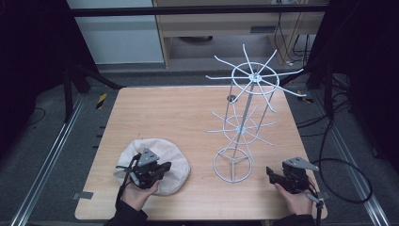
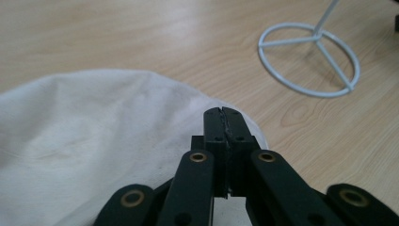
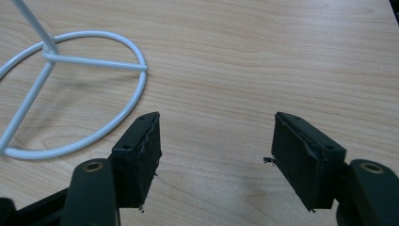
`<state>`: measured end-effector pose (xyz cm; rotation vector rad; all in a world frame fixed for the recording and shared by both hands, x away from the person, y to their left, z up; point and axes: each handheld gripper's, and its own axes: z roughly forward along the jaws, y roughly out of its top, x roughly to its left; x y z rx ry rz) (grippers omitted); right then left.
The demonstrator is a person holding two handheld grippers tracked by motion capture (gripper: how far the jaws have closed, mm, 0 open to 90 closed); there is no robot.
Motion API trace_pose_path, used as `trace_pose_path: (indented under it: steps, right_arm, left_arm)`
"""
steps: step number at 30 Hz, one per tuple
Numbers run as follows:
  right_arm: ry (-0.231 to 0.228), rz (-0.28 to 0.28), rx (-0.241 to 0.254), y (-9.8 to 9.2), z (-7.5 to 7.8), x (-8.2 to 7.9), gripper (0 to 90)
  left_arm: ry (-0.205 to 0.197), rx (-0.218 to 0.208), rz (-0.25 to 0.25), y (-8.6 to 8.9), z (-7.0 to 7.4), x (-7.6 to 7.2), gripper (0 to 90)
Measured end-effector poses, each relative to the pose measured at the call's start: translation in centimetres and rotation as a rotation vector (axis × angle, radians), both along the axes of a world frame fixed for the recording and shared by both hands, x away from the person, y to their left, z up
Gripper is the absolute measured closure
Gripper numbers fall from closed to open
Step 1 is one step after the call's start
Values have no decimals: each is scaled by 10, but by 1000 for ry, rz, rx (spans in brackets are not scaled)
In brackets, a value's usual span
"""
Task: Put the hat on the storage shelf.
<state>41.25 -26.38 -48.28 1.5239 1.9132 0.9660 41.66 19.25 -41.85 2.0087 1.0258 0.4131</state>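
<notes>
A round cream cloth (image 1: 162, 153) lies flat on the wooden table's near left. My left gripper (image 1: 165, 167) sits over its near part, pointing right toward a white wire rack (image 1: 244, 113). In the left gripper view its jaws (image 2: 225, 117) are pressed together above the cloth (image 2: 94, 132), and I see nothing between them. My right gripper (image 1: 269, 172) rests low at the near right, pointing left at the rack's base ring (image 1: 232, 165). Its jaws (image 3: 216, 141) stand wide apart over bare wood, with the ring (image 3: 70, 89) just ahead to the left.
The rack rises on a thin post to two tiers of radiating spokes, the top tier (image 1: 256, 75) reaching past the table's far right edge. The wooden table (image 1: 169, 113) ends close behind both hands. A cable (image 1: 348, 183) loops off the right side.
</notes>
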Motion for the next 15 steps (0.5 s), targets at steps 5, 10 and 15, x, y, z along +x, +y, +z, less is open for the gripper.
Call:
trace_pose_path:
  steps: [5, 10, 15]
  right_arm:
    - [-2, -2, 3, -1, 0, 0, 337]
    - [1, -5, 1, 0, -1, 0, 337]
    - [-1, -6, 2, 1, -1, -1, 337]
  left_arm:
    - [-46, 11, 62, 29, 9, -21, 896]
    - [-30, 35, 137, 62, -2, -41, 897]
    - [6, 82, 188, 82, -16, -47, 897]
